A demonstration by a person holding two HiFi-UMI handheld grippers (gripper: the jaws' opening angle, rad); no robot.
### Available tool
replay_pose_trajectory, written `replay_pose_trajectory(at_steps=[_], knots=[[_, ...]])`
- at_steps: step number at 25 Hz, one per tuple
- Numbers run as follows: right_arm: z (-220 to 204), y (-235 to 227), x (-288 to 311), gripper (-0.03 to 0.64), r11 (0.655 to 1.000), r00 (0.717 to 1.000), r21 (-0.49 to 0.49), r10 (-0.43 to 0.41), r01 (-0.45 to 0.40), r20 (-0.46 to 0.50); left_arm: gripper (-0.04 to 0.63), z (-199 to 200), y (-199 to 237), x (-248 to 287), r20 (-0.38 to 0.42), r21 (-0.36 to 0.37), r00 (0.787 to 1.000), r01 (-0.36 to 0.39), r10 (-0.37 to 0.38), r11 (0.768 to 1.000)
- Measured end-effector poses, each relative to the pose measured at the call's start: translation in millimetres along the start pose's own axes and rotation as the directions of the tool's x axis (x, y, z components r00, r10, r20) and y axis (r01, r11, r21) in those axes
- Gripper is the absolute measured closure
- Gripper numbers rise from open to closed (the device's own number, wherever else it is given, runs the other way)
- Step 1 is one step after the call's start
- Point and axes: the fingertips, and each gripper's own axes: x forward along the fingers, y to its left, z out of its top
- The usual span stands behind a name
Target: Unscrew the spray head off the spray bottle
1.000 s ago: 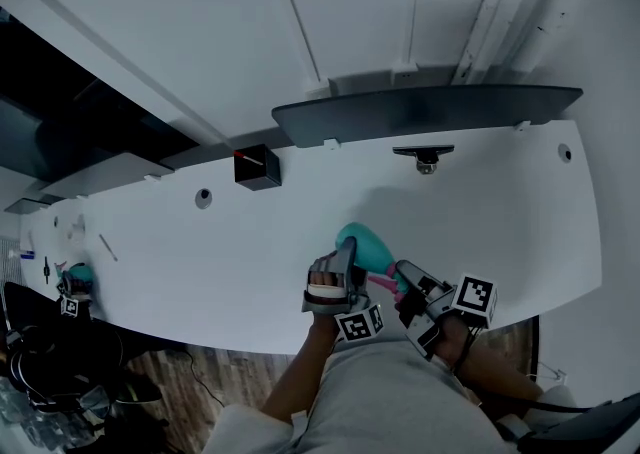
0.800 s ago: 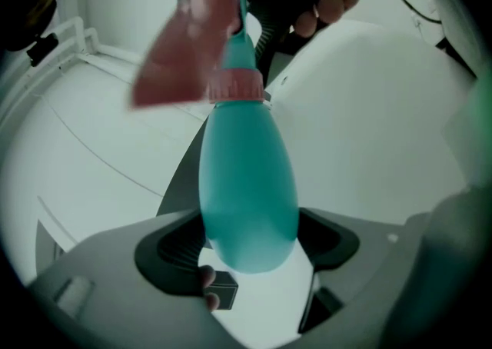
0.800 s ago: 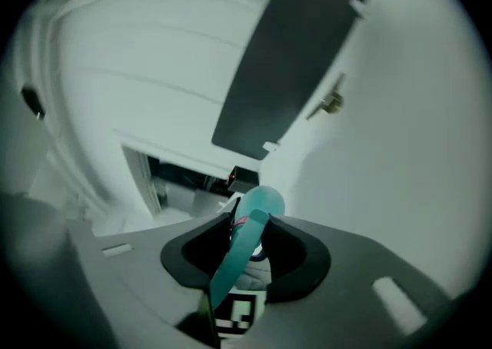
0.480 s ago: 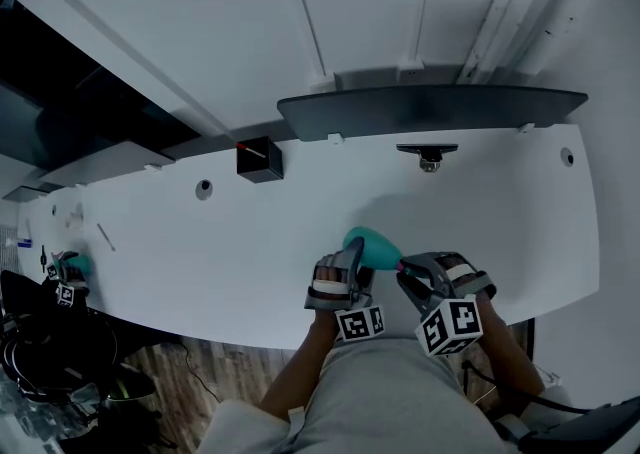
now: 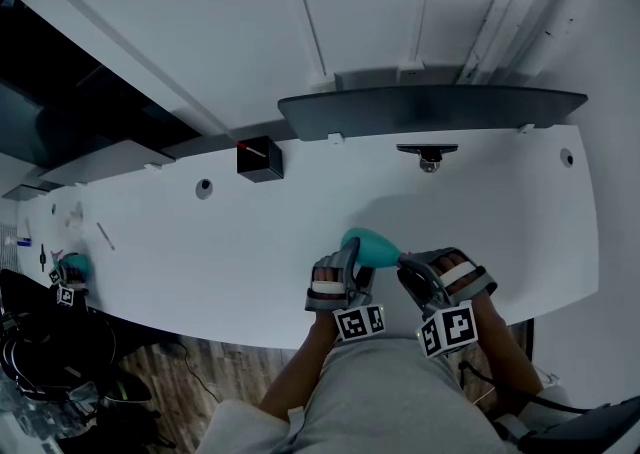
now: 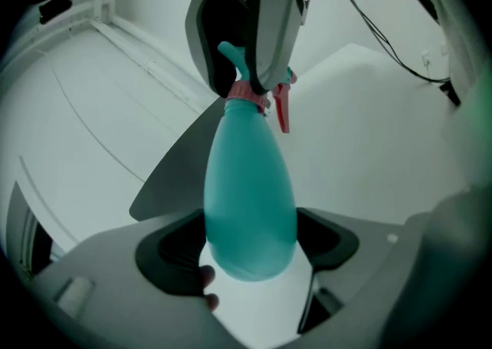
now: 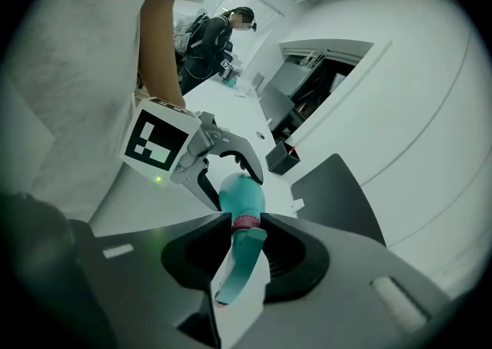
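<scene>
A teal spray bottle is held above the white table near its front edge. My left gripper is shut on the bottle's wide body, base toward its camera. The teal spray head with its pink collar and red trigger points away from the left gripper. My right gripper is shut on the spray head just past the collar. Its jaws have just been closing with the head between them. In the right gripper view the bottle body shows beyond the jaws, held by the left gripper.
A black box stands at the table's back edge, with a dark panel and a small mounted device to its right. Another person works at the table's far left, where a second teal object lies.
The right gripper has rolled, so its marker cube now sits below the jaws, and it has closed on the spray head. The pink trigger seen a second ago is now covered in the head view.
</scene>
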Motion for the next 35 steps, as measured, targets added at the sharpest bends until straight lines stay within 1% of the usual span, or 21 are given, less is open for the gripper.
replay_pose_trajectory(at_steps=[2,4,7,9,13,16,18,20,23,24,25,26,27,29,30,31,32,33,35], knots=[[-1.4,-0.6,-2.5,0.497,1.000,1.000,-0.008,-0.005,0.005,-0.001,0.230,-4.8,2.5,0.8,-0.014,-0.020,1.000,-0.007,0.007,1.000],[-2.8,-1.7,-6.0,0.497,1.000,1.000,-0.010,-0.014,0.014,0.008,0.229,-9.3,6.1,1.8,-0.025,-0.022,1.000,-0.015,0.015,1.000],[-2.5,-5.5,-11.9,0.497,0.999,0.999,0.013,-0.034,0.034,0.040,0.229,-16.2,12.0,2.9,-0.040,-0.048,0.999,-0.028,0.026,0.998],[-3.4,-9.3,-17.9,0.497,0.998,0.996,0.046,-0.053,0.050,0.067,0.229,-22.5,14.7,3.3,-0.059,-0.095,0.998,-0.031,0.026,0.995],[-8.7,-15.6,-32.2,0.497,0.991,0.988,0.104,-0.097,0.085,0.117,0.230,-41.2,21.9,2.7,-0.107,-0.188,0.994,-0.050,0.031,0.981],[-11.4,-18.4,-44.0,0.497,0.982,0.977,0.154,-0.132,0.106,0.165,0.230,-50.7,31.2,3.1,-0.125,-0.261,0.991,-0.080,0.048,0.962],[-18.9,-19.7,-54.4,0.497,0.968,0.968,0.215,-0.170,0.129,0.186,0.230,-53.9,36.8,2.0,-0.137,-0.333,0.989,-0.092,0.048,0.938],[-34.3,-22.2,-66.3,0.497,0.944,0.959,0.287,-0.220,0.163,0.179,0.230,-57.4,40.5,0.1,-0.144,-0.392,0.988,-0.104,0.050,0.914],[-63.4,-29.9,-79.5,0.497,0.886,0.945,0.398,-0.305,0.237,0.115,0.230,-59.2,47.3,-2.2,-0.132,-0.465,0.990,-0.107,0.051,0.879],[-70.5,-32.8,-80.2,0.497,0.862,0.938,0.430,-0.335,0.269,0.084,0.230,-57.5,49.7,-3.2,-0.119,-0.497,0.992,-0.103,0.050,0.861],[-75.0,-35.8,-78.1,0.497,0.836,0.930,0.458,-0.363,0.302,0.050,0.230,-54.5,52.1,-4.2,-0.103,-0.538,0.993,-0.097,0.049,0.837],[-76.8,-38.9,-73.2,0.497,0.809,0.923,0.488,-0.383,0.329,0.013,0.230,-50.2,54.6,-5.1,-0.084,-0.589,0.995,-0.088,0.047,0.804],[-75.8,-42.0,-65.8,0.497,0.779,0.918,0.522,-0.395,0.347,-0.020,0.230,-44.9,57.1,-5.8,-0.063,-0.646,0.997,-0.075,0.044,0.760],[-66.3,-47.7,-45.9,0.495,0.706,0.908,0.611,-0.415,0.358,-0.054,0.230,-32.9,61.1,-7.3,-0.020,-0.747,0.999,-0.040,0.038,0.664],[-58.2,-50.4,-34.4,0.495,0.667,0.902,0.655,-0.428,0.356,-0.055,0.230,-26.7,63.3,-8.9,-0.001,-0.779,0.999,-0.025,0.038,0.626],[-48.8,-53.3,-22.9,0.495,0.630,0.895,0.692,-0.443,0.352,-0.052,0.229,-20.4,66.2,-11.1,0.017,-0.799,0.999,-0.011,0.041,0.602],[-39.1,-56.4,-12.0,0.495,0.595,0.886,0.724,-0.461,0.348,-0.047,0.229,-14.2,69.6,-13.7,0.034,-0.808,0.998,0.000,0.048,0.589],[-30.5,-59.3,-2.3,0.495,0.558,0.876,0.756,-0.480,0.343,-0.042,0.230,-8.4,73.0,-16.4,0.051,-0.812,0.997,0.008,0.057,0.584],[-18.4,-63.8,10.7,0.495,0.490,0.858,0.808,-0.513,0.326,-0.036,0.229,-0.1,78.2,-21.5,0.076,-0.813,0.994,0.019,0.073,0.583]])
